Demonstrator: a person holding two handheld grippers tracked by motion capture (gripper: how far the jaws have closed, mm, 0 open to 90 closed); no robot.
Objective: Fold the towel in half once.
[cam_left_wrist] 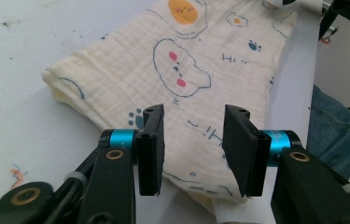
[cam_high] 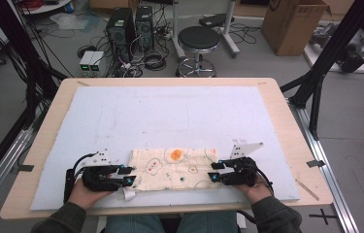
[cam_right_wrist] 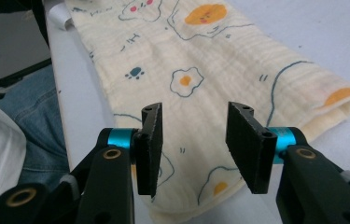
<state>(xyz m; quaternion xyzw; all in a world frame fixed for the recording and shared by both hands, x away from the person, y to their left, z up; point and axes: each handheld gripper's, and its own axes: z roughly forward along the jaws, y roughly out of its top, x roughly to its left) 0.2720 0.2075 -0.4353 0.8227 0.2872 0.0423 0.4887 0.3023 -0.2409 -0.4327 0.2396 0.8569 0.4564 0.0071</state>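
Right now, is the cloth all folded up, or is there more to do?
The cloth already lies folded into a long layered strip on the mat, near the table's front edge. Both claws, left and right, sit open at its two ends, gripping nothing. It could probably still be folded shorter, though I can't tell if that's planned.

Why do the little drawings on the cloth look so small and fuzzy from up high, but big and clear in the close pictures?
High view: the cloth lies far from the camera, so its drawings are tiny and soft; light is even, with no glare. Left gripper view: the cloth is near and its weave is sharp, with a soft shadow at its folded edge. Right gripper view: the cloth is sharp too, while the jeans look blurrier.
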